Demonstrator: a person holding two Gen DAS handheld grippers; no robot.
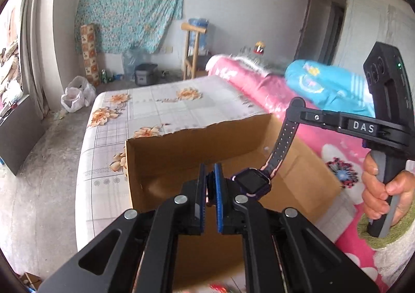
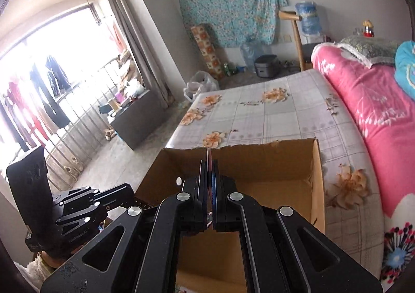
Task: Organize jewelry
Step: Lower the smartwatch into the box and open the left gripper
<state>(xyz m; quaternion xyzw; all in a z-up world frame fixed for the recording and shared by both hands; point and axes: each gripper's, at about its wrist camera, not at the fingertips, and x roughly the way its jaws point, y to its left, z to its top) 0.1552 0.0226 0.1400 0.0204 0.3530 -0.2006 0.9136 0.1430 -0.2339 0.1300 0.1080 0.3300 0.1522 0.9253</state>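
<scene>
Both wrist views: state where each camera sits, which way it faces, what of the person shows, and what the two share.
Left wrist: on the left gripper, looking along its fingers over the cardboard box; shows the right gripper, a hand, the watch.
Right wrist: on the right gripper, facing the box and the bed; the left gripper shows at lower left.
Shared: box, bed, pink quilt, wall cloth.

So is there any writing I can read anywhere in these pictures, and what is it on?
"DAS": white letters on the right gripper, along its black body, left wrist view.
"G": a small white mark on the same body, nearer its fingers.
Faint embossed lettering on the left gripper, right wrist view: too small to read.
The watch screen is dark, no text.
</scene>
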